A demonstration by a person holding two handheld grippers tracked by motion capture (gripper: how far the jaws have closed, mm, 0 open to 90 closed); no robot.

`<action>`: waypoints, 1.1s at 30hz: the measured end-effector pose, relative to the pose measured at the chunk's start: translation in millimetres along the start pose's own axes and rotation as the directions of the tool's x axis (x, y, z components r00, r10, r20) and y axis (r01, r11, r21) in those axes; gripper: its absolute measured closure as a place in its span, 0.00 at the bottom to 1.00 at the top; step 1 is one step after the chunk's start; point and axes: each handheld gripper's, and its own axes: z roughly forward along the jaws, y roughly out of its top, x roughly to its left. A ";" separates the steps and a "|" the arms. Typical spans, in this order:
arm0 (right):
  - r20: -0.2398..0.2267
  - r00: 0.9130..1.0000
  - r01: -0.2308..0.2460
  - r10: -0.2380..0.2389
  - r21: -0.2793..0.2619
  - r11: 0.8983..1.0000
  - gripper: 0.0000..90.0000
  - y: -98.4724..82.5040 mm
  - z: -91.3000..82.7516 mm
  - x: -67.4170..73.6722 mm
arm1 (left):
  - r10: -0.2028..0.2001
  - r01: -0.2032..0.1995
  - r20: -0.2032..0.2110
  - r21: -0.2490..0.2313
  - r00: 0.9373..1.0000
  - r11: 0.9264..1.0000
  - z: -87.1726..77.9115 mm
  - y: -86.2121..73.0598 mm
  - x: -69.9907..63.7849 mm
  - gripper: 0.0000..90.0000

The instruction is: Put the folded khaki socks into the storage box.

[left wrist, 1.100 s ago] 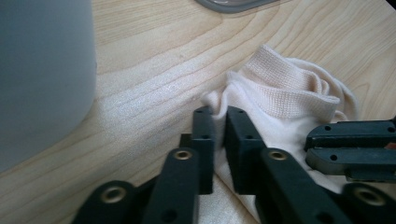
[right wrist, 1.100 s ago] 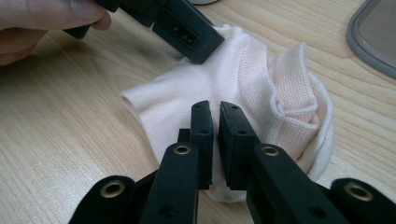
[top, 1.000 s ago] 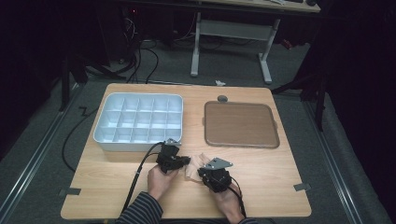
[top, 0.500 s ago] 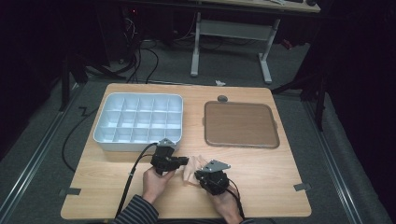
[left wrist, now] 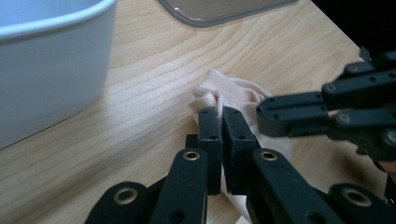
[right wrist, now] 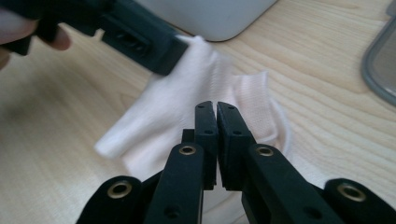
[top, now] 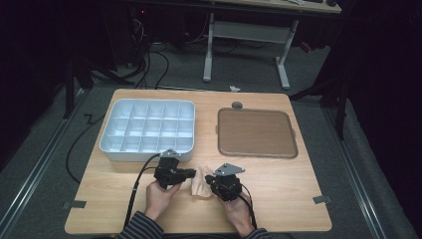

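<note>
Sock [right wrist: 205, 88], pale pink, ribbed, crumpled

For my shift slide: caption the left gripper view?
Left gripper shut on sock, beside white bin.

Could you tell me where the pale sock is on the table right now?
In the high view the sock lies near the table's front edge, between the left claw and right claw, just below the white divided tray.
</note>
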 end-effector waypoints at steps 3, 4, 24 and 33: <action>0.015 1.000 -0.011 0.011 0.015 1.000 0.99 1.1 3.6 -3.3 | 0.004 -0.004 0.003 0.004 1.000 1.000 0.2 -0.1 0.2 0.97; 0.019 1.000 -0.016 0.016 0.018 1.000 0.99 1.1 5.0 -4.4 | 0.005 -0.005 0.003 0.005 1.000 1.000 0.1 -0.3 0.3 0.97; -0.001 1.000 0.012 -0.012 0.089 0.996 1.00 4.9 25.5 0.8 | 0.029 -0.028 0.032 -0.028 0.999 0.999 -5.1 2.8 -5.2 0.98; -0.054 0.998 0.023 -0.018 0.096 0.995 1.00 9.2 31.5 9.1 | 0.049 -0.047 0.040 -0.043 0.998 0.998 -7.1 4.3 -4.6 0.98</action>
